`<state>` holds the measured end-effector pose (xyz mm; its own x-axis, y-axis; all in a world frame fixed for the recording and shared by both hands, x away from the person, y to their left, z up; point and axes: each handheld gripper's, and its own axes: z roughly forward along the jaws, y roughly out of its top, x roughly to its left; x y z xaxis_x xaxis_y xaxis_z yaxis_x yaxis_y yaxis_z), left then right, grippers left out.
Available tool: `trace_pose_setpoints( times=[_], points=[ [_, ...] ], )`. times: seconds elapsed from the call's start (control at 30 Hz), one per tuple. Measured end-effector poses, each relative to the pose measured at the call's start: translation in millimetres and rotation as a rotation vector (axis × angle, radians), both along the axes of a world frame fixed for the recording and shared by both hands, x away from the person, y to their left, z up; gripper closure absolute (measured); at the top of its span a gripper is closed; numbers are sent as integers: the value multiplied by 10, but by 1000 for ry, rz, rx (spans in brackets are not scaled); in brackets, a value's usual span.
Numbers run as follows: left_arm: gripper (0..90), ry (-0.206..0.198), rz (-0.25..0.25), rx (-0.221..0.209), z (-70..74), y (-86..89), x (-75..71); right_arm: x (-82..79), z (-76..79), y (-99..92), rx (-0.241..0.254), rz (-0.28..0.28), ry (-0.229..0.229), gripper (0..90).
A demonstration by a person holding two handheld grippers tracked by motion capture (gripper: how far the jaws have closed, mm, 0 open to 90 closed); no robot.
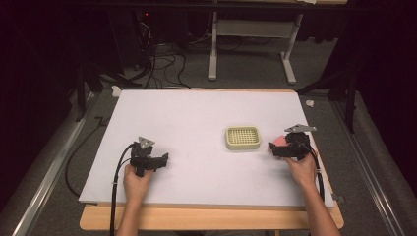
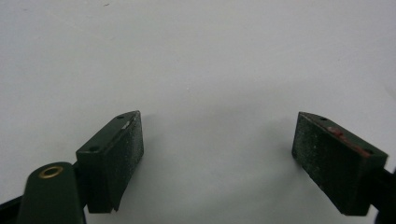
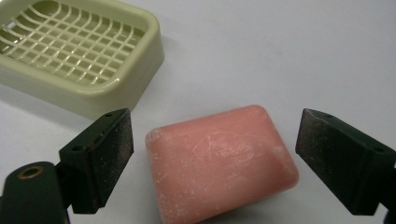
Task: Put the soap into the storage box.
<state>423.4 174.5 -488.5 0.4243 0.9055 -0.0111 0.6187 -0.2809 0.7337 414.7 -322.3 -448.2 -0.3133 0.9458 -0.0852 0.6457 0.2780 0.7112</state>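
In the high view, the right gripper [image 1: 273, 147] sits at right of centre over a pink soap bar [image 1: 280, 140], just right of the cream soap dish [image 1: 243, 137]; the left gripper [image 1: 164, 158] rests at lower left on the white table [image 1: 196, 113].

The left gripper view shows its jaws spread over bare table.

The right gripper view shows the soap bar [image 3: 219, 161] lying between spread jaws, touching neither, with the dish [image 3: 79, 51] at upper left.

Table [image 1: 196, 118]: white sheet over wood top. On it: cream soap dish [image 1: 243, 137], pink soap [image 1: 280, 141] just right of it.
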Motion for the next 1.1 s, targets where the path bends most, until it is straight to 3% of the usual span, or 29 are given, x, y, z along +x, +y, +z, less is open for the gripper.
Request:
trace_pose_setpoints(
  times=[0.83, 1.1],
  points=[
    [171, 0, 0, 0, 0, 0, 0, 139, -229, -58, 31, -28, 101, 114],
    [171, 0, 0, 0, 0, 0, 0, 135, -278, -63, 31, -34, 109, 128]
  ],
)
